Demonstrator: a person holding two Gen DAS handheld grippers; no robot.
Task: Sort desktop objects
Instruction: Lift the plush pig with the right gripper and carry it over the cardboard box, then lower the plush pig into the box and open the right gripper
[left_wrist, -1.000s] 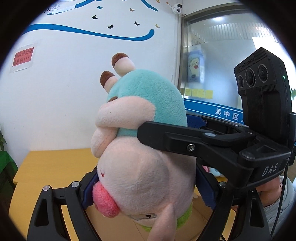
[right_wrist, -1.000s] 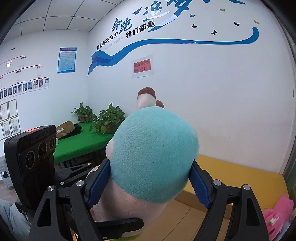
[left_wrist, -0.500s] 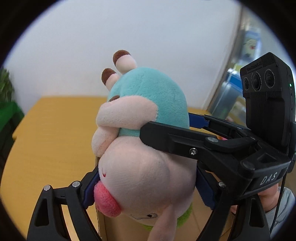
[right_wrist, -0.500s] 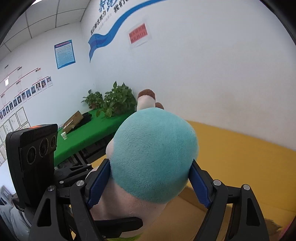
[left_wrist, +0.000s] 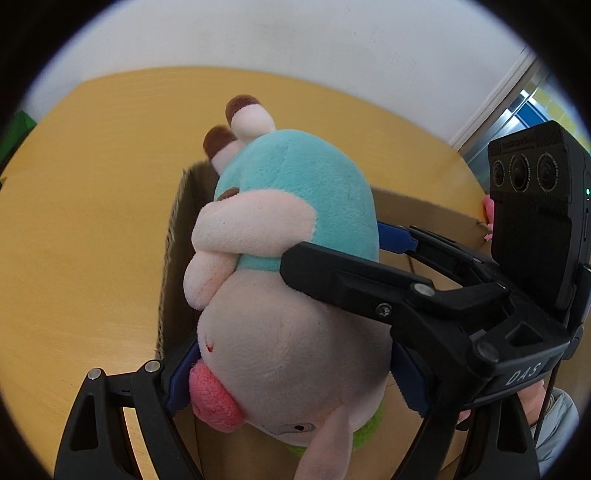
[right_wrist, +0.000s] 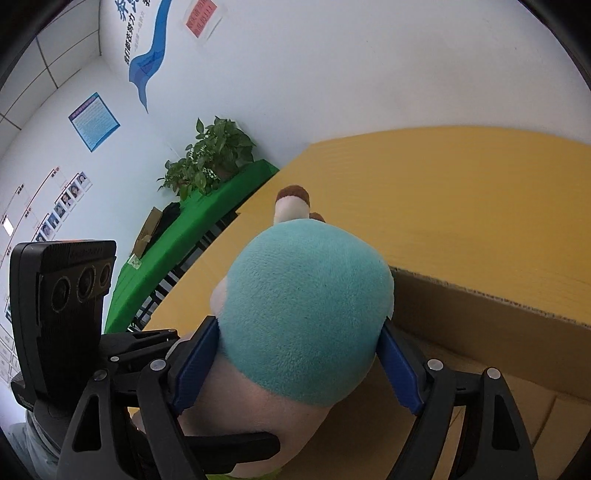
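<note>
Hanging upside down between 2 grippers, the plush toy sits over the open cardboard box on the yellow table. Its teal body points up and away from the left wrist camera, with 2 brown-tipped feet at the far end. Its pale pink head is nearest the lens, a rosy cheek patch low on the left and a green collar at the bottom edge.

The left gripper has its blue pads pressed into both sides of the pink head, jaws spread wide around it. The right gripper clamps the teal body the same way, its blue pads dented into the fur on either side, jaws also set wide. In the left wrist view the right gripper reaches in from the right, one black finger lying across the toy where pink meets teal.

The box stands under and behind the toy, its corrugated rim showing to the left and right of the body. A scrap of pink peeks past the box's far right corner; what it is cannot be told. From the right wrist camera, a green-covered bench with potted plants runs along the white wall beyond the table.
</note>
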